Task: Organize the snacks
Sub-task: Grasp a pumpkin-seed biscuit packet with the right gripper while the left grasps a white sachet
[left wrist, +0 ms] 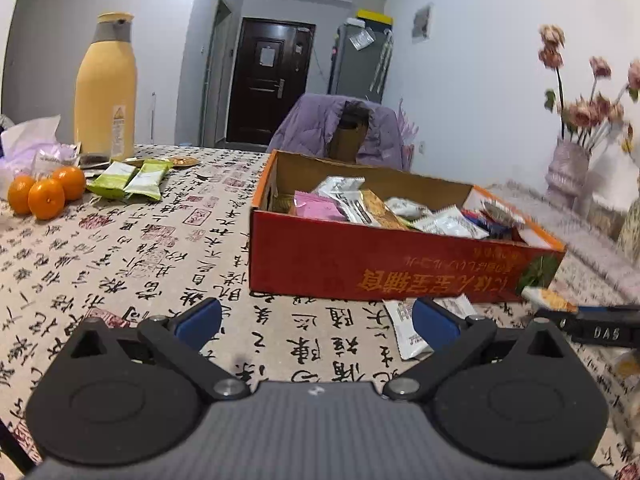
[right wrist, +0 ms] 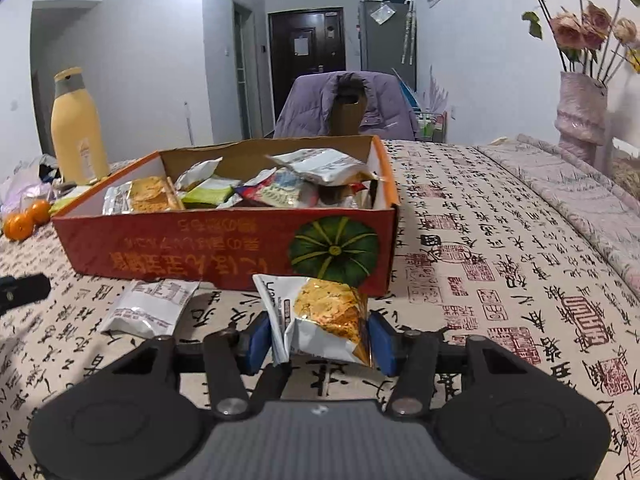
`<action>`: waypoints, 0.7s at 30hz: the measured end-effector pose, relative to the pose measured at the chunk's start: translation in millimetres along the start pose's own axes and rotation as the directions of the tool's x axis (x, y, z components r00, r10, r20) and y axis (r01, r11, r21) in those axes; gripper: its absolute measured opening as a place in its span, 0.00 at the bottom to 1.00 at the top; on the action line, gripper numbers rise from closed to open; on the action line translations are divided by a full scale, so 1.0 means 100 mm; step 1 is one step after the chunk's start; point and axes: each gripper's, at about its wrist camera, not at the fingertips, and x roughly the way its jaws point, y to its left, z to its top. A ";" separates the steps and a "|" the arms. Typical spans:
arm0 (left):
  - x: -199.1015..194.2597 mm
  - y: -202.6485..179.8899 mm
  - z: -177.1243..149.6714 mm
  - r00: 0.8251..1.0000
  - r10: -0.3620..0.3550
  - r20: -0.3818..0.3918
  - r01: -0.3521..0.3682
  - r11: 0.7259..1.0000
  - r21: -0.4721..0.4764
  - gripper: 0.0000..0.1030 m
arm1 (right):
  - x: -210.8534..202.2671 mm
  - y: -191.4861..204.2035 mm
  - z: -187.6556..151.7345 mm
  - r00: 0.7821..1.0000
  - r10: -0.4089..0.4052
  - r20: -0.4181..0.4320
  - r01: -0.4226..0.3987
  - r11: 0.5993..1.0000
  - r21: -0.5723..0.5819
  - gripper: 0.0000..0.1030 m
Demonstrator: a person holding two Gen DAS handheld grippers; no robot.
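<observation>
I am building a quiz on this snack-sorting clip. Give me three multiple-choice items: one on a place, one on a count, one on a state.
1. Where is the white snack packet that lies loose on the table?
A. in front of the red box
B. inside the box
C. beside the flask

2. How many oranges lie on the tablecloth?
A. one
B. three
C. five

3. What is the right hand-held gripper doing?
A. open, empty
B. holding an orange
C. shut on a cracker packet

Answers:
1 A: it lies by the red box front wall.
2 B: the left view shows three.
3 C: the cracker packet sits between its fingers.
</observation>
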 end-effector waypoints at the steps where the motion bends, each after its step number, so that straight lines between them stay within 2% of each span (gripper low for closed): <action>1: 0.02 -0.03 0.01 1.000 0.008 -0.016 -0.008 1.000 0.018 1.00 | 0.00 -0.01 0.00 1.000 0.003 0.001 -0.003 1.000 0.003 0.50; 9: 0.15 -0.36 0.19 0.994 -0.019 -0.106 0.027 0.997 0.077 1.00 | -0.02 -0.10 0.00 1.000 0.019 0.014 -0.020 0.998 0.056 0.50; 15: 0.36 -0.63 0.30 0.980 -0.018 -0.200 0.035 0.996 0.081 1.00 | -0.03 -0.13 0.00 0.999 0.023 0.023 -0.025 0.997 0.078 0.50; 21: 0.56 -0.86 0.29 0.966 0.009 -0.259 0.012 0.996 0.083 1.00 | -0.03 -0.15 -0.01 0.999 0.023 0.027 -0.025 0.995 0.092 0.50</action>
